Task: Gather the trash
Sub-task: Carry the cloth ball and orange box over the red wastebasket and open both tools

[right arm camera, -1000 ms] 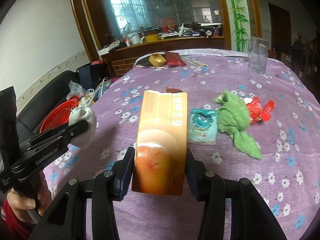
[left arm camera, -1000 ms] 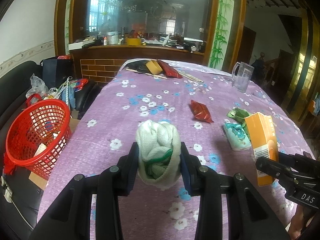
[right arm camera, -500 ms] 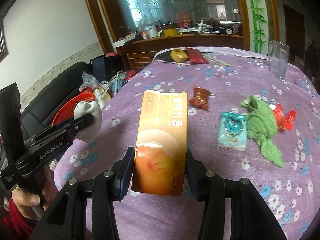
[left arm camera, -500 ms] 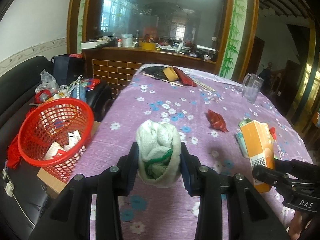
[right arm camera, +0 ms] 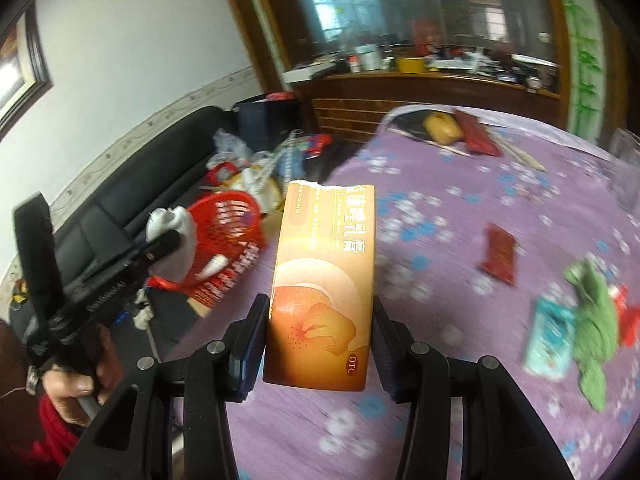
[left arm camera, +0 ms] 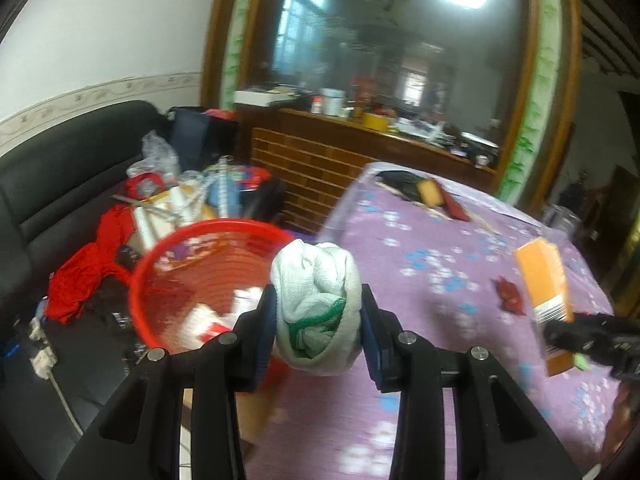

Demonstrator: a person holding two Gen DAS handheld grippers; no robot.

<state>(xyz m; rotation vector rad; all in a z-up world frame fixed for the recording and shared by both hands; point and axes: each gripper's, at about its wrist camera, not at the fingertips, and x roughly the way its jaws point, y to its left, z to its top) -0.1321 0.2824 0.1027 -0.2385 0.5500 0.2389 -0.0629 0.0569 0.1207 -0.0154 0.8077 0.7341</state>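
My left gripper (left arm camera: 318, 316) is shut on a balled white cloth with a green stripe (left arm camera: 316, 300), held at the table's left edge beside the red mesh basket (left arm camera: 200, 280). The basket holds several scraps of paper and wrappers. In the right wrist view the same white cloth (right arm camera: 172, 240) hangs in front of the red basket (right arm camera: 228, 248). My right gripper (right arm camera: 320, 340) is shut on an upright orange carton with a torn top (right arm camera: 326, 280), above the purple flowered tablecloth (right arm camera: 440, 240). That orange carton (left arm camera: 544, 292) shows at the right of the left wrist view.
On the table lie a red wrapper (right arm camera: 498, 254), a teal packet (right arm camera: 548, 332), a green cloth (right arm camera: 592, 320) and a yellow tape roll (right arm camera: 442, 128). A black sofa (left arm camera: 60, 184) piled with bags and red fabric stands left of the basket. A hand (right arm camera: 76, 376) grips the left tool.
Both grippers have swung left with their loads, off the table's middle toward its left edge. The red basket has come much closer and more central in both views.
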